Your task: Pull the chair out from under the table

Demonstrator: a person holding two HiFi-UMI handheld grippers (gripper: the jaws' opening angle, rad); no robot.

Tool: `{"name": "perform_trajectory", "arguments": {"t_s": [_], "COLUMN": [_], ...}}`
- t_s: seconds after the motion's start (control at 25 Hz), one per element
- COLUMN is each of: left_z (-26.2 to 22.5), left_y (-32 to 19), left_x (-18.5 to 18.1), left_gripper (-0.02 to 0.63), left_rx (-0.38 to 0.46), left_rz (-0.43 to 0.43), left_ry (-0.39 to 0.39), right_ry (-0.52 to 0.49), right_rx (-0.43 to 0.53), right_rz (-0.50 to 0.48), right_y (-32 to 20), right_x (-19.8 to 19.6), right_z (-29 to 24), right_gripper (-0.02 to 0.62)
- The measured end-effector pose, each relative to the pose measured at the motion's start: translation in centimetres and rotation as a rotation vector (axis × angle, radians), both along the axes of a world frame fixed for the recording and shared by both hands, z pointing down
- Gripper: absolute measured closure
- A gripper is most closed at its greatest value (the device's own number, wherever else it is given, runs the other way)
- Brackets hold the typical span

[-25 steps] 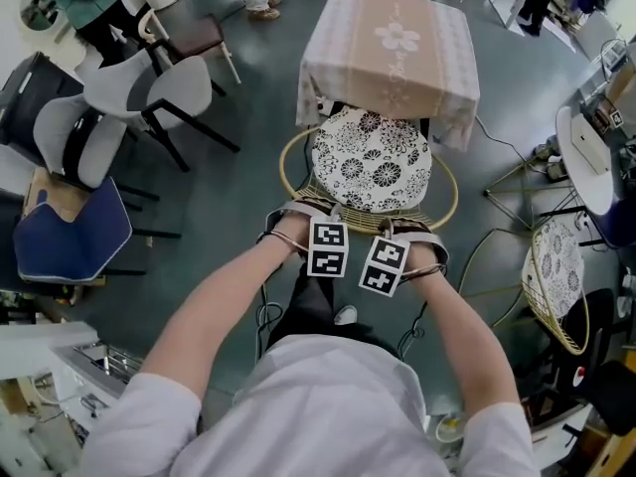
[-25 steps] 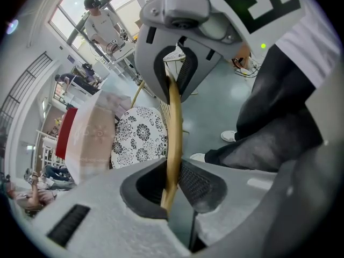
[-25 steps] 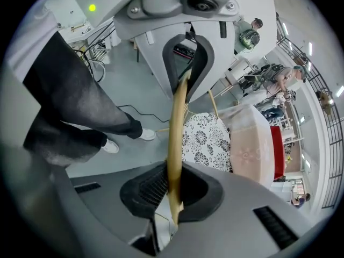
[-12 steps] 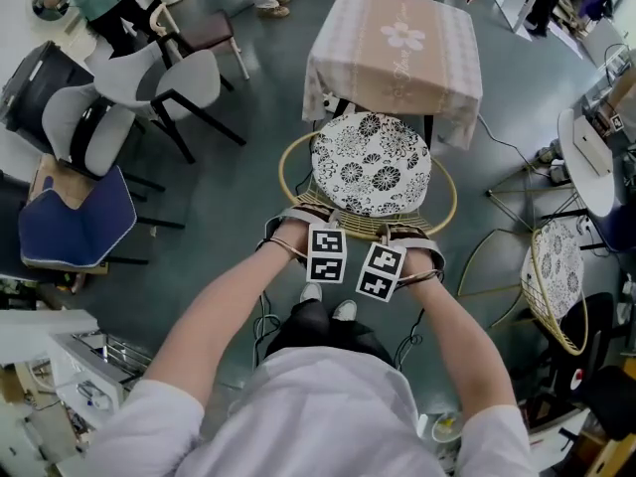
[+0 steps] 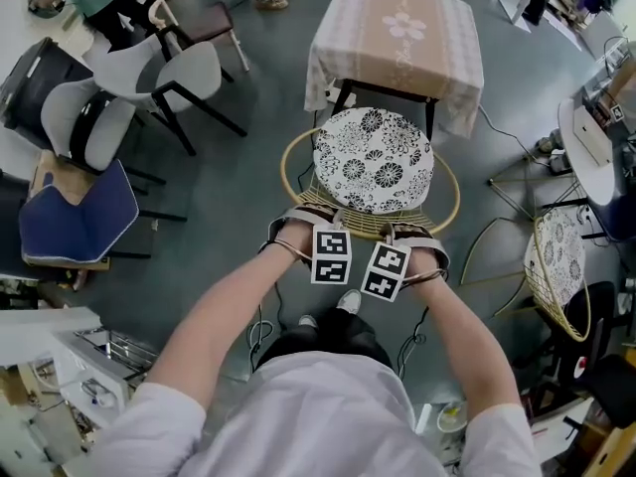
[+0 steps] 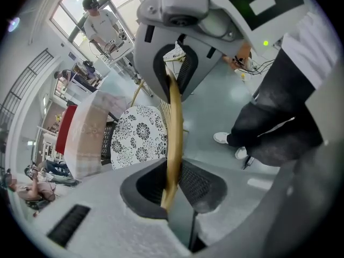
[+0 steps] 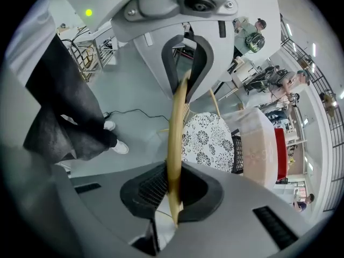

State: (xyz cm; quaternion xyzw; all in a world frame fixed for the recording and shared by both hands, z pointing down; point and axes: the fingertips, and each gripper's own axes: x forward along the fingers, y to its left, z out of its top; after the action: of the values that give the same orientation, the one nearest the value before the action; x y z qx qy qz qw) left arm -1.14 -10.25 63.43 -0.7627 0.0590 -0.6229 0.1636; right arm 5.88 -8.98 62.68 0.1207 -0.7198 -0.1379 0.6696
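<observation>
A rattan chair with a round black-and-white floral cushion (image 5: 373, 159) stands just in front of a small table under a pink cloth (image 5: 397, 28). Both grippers clamp the golden rim (image 5: 368, 229) of the chair's back at its near side, side by side. My left gripper (image 5: 318, 219) is shut on the rim, which runs as a golden bar (image 6: 174, 112) between its jaws (image 6: 173, 136). My right gripper (image 5: 399, 227) is shut on the same rim (image 7: 175, 117), pressed between its pads (image 7: 176, 133). The cushion (image 6: 137, 138) and table (image 7: 258, 149) lie beyond the jaws.
Grey chairs (image 5: 149, 78) and a blue-cushioned seat (image 5: 75, 217) crowd the left. Another rattan chair (image 5: 556, 276) stands at the right, with cables on the floor around it. The person's shoes (image 5: 348, 301) are right behind the chair. People stand further back in the room.
The chair has slid away from the table toward the person, so its cushion no longer sits under the cloth's edge. Both grippers moved back with it, still clamped on the rim.
</observation>
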Motion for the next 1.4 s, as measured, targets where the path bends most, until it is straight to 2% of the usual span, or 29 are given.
{"name": "perform_trajectory", "arguments": {"t_s": [0.32, 1.4], "left_z": [0.2, 0.4], "left_y": [3.7, 13.5], "left_x": [-0.8, -2.5], "left_gripper": [0.551, 0.552], "left_rx": [-0.001, -0.007], "left_rz": [0.040, 0.097], "left_ry": [0.001, -0.004], "right_ry": [0.009, 0.016], "right_rx": [-0.013, -0.013], "right_rz": [0.019, 0.039], "right_y": [3.7, 13.6], "right_x": [-0.9, -2.6], "right_z": [0.2, 0.4], "right_gripper": [0.571, 0.571]}}
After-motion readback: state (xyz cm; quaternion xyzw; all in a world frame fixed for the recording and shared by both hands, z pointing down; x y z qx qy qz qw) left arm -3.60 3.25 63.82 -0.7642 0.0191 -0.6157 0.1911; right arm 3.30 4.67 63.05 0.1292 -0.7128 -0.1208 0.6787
